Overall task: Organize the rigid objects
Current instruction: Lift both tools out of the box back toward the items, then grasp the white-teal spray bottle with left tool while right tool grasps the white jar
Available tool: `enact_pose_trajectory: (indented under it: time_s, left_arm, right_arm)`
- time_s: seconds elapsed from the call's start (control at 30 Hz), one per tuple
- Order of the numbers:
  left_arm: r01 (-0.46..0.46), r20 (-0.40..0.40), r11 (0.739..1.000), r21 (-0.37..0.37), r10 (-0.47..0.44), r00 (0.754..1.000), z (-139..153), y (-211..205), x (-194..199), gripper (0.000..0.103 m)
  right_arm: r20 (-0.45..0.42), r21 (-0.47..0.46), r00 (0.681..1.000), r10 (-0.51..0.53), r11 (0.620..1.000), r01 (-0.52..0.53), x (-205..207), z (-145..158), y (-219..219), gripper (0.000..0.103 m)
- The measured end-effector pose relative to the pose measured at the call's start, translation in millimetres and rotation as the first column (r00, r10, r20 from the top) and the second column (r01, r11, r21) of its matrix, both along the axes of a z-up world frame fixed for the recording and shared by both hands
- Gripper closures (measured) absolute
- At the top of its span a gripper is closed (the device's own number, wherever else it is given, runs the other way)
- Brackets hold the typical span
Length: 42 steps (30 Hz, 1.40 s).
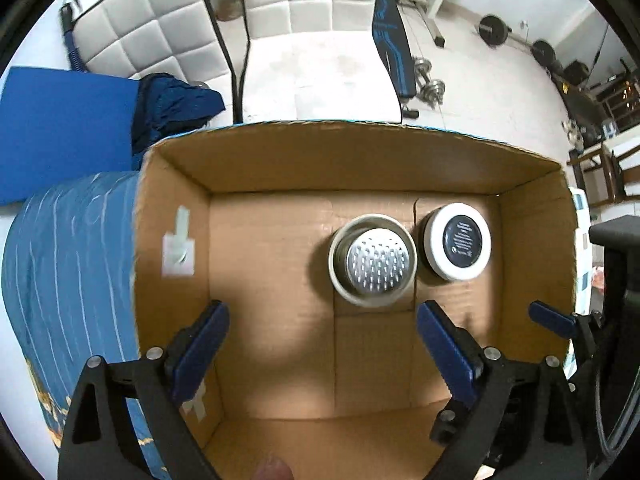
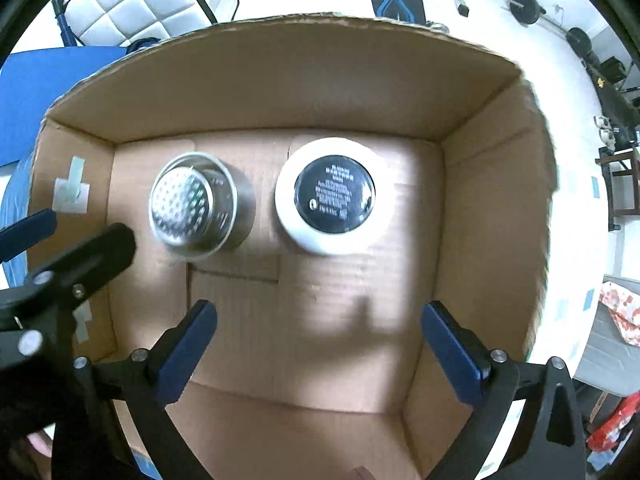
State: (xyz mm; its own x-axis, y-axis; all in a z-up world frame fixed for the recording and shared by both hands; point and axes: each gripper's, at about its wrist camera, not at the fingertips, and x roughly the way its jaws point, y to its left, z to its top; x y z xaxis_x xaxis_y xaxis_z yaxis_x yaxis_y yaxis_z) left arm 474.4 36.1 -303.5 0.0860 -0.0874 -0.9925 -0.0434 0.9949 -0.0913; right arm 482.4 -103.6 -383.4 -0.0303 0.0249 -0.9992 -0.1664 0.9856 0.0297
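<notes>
An open cardboard box (image 1: pixel 176 216) (image 2: pixel 492 184) holds two things on its floor. A round metal cup with a perforated bottom (image 1: pixel 374 260) (image 2: pixel 192 206) stands to the left of a white round jar with a dark label (image 1: pixel 460 242) (image 2: pixel 334 196). They sit close together, near the far wall. My left gripper (image 1: pixel 324 344) is open and empty above the box floor, in front of the cup. My right gripper (image 2: pixel 320 340) is open and empty, in front of the jar. The left gripper's finger (image 2: pixel 92 256) shows at the left of the right wrist view.
The box rests on a blue striped cloth (image 1: pixel 68 264). A blue mat (image 1: pixel 60 128) and white padded cushions (image 1: pixel 160 36) lie beyond it. Weights and a bench (image 1: pixel 392 52) stand on the white floor at the far right.
</notes>
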Motion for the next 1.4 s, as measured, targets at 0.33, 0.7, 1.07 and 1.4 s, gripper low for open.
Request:
enact_pose_trajectory:
  time_s: [0.33, 0.7, 1.07, 1.4]
  left_arm:
    - [-0.044, 0.094, 0.999, 0.002, 0.043, 0.995, 49.6, 10.4, -55.9, 0.007]
    - [-0.100, 0.165, 0.995, -0.009, 0.100, 0.981, 87.3, 19.0, -115.3, 0.007]
    - [-0.161, 0.022, 0.986, 0.040, 0.160, 0.987, 39.0, 43.4, -195.6, 0.007]
    - [-0.252, -0.188, 0.967, 0.037, 0.254, 0.949, -75.2, 61.3, -211.0, 0.019]
  right_arm:
    - [0.129, -0.012, 0.992, -0.003, 1.000, 0.004, -52.1, 50.3, 26.3, 0.000]
    - [0.210, 0.068, 0.978, -0.017, 0.998, 0.003, -103.2, 116.9, 0.3, 0.000]
    - [0.153, 0.053, 0.986, -0.069, 0.997, 0.061, -174.2, 96.5, -72.5, 0.000]
    - [0.016, -0.009, 0.983, -0.185, 0.983, 0.185, -180.0, 4.4, -111.7, 0.000]
